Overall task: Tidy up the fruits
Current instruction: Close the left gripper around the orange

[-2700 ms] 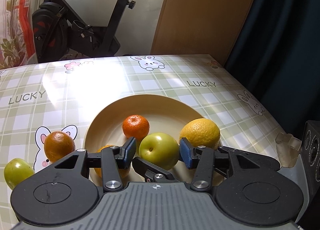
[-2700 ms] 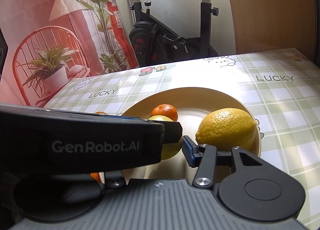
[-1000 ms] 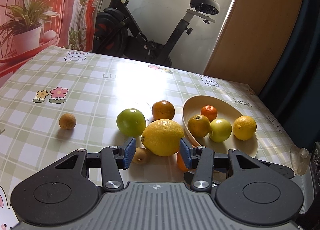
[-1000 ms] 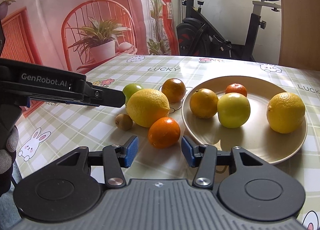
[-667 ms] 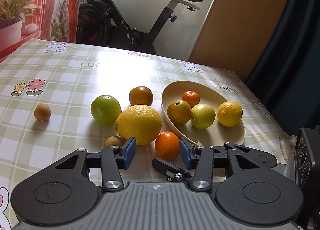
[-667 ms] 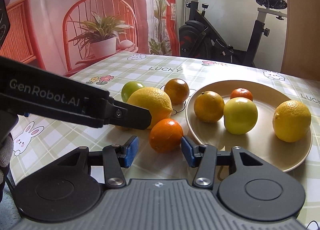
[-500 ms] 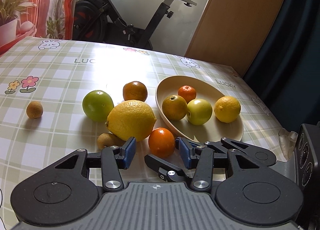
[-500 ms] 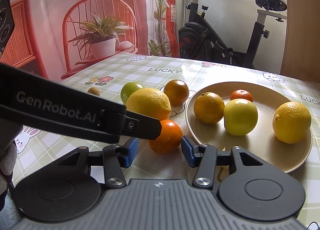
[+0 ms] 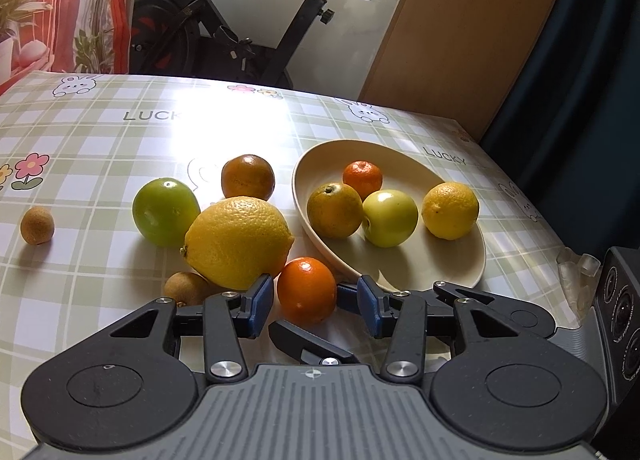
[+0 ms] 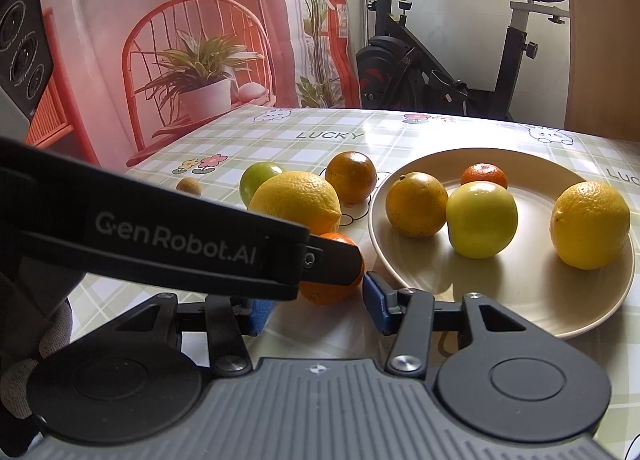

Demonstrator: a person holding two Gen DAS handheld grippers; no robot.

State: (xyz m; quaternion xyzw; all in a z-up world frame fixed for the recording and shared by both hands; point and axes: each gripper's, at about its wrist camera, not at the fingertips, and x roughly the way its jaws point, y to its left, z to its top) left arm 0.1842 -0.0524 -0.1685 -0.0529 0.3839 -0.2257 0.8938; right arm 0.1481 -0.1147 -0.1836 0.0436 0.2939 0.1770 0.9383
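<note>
Since half a second ago my left tongs [image 9: 316, 306] have crept closer to the small orange [image 9: 307, 289], which now sits between the blue pads [image 9: 259, 304], tongs wide open and not touching it that I can see. My right tongs [image 10: 316, 306] are open too, reaching toward the same orange [image 10: 330, 284] from its other side; the left tool's arm crosses in front and hides part of it. The fruit itself has not shifted.

Just left of my left tongs lies a kiwi [image 9: 186, 287], touching the big lemon [image 9: 239, 241] right beyond it. Past that sit a green apple [image 9: 166, 212] and a dark orange [image 9: 248, 177]; far left is another kiwi [image 9: 37, 225], well apart.

Ahead and right of both tongs is the plate [image 9: 400, 164], its near rim just beside the small orange. On it: an orange [image 9: 334, 210], a yellow apple [image 9: 390, 218], a mandarin [image 9: 362, 179] behind them, and a lemon [image 9: 450, 210] to the right.

The desk [image 9: 100, 132] wears a green checked cloth printed with bunnies, flowers and "LUCKY". Beyond it stand an exercise bike [image 9: 224, 32] and a red curtain [image 10: 120, 20].
</note>
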